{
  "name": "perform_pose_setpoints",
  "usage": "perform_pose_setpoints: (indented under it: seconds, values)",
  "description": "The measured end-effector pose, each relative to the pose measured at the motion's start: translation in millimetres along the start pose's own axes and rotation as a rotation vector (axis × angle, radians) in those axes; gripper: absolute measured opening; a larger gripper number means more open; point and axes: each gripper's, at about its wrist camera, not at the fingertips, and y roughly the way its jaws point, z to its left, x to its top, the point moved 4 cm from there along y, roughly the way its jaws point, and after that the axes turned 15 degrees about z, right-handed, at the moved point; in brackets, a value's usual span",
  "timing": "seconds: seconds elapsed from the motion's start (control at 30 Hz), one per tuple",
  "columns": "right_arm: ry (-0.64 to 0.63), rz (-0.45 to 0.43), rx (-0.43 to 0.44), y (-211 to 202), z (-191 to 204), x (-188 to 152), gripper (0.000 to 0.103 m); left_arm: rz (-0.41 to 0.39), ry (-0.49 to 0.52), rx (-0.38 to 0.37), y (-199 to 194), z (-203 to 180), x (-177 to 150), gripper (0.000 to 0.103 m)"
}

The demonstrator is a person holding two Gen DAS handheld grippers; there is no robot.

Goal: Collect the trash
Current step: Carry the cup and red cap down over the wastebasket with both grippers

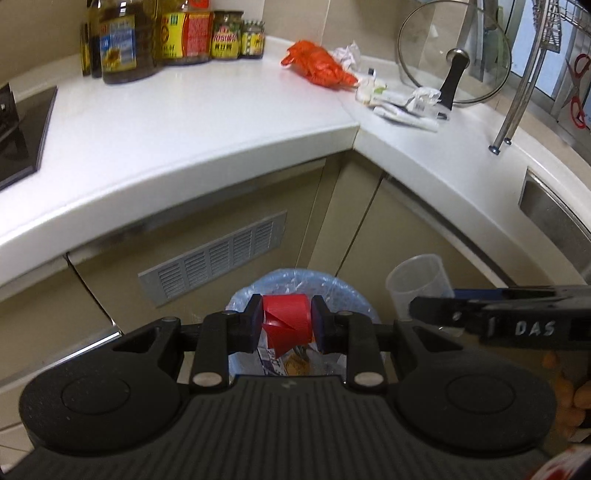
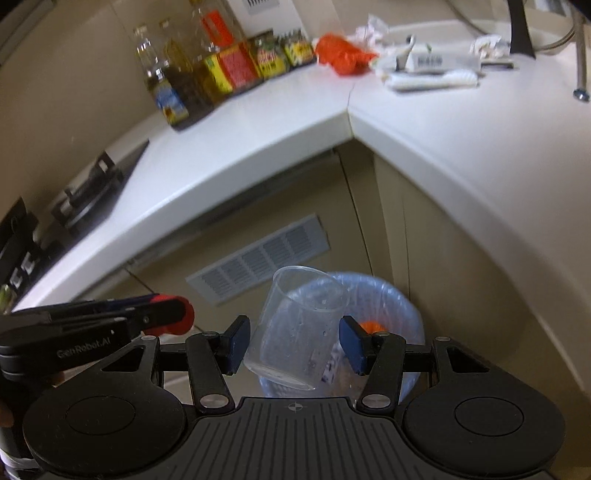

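My left gripper (image 1: pixel 286 325) is shut on a crushed red ribbed cup (image 1: pixel 284 321), held over the bin (image 1: pixel 343 291) lined with a blue bag on the floor. My right gripper (image 2: pixel 293 341) is shut on a clear plastic cup (image 2: pixel 295 332), tilted, over the same bin (image 2: pixel 399 306). Something orange (image 2: pixel 371 326) lies inside the bin. Each gripper shows in the other's view: the right gripper (image 1: pixel 424 314) with the clear cup (image 1: pixel 417 284), the left gripper (image 2: pixel 181 317) with its red piece. On the counter lie an orange-red bag (image 1: pixel 321 66), crumpled paper (image 1: pixel 347 53) and white wrappers (image 1: pixel 399 107).
Oil bottles (image 1: pixel 122 40) and jars (image 1: pixel 225 35) stand at the counter's back left. A glass pot lid (image 1: pixel 454 51) leans at the back right beside a rack leg (image 1: pixel 513 107). A stove (image 1: pixel 22 136) is on the left, a sink (image 1: pixel 554 218) on the right, and a vent grille (image 1: pixel 214 258) sits in the cabinet.
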Motion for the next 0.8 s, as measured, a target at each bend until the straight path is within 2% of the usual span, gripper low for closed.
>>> perform_pose_setpoints:
  seconds: [0.23, 0.8]
  values:
    - [0.001, 0.066, -0.018, 34.4, -12.1, -3.1, 0.053, 0.047, -0.041, -0.013, 27.8, 4.8, -5.5, 0.024]
    - [-0.03, 0.134, -0.077, 97.2, -37.6, 1.6, 0.053, 0.111, -0.099, -0.006, 94.9, 13.8, 1.2, 0.024]
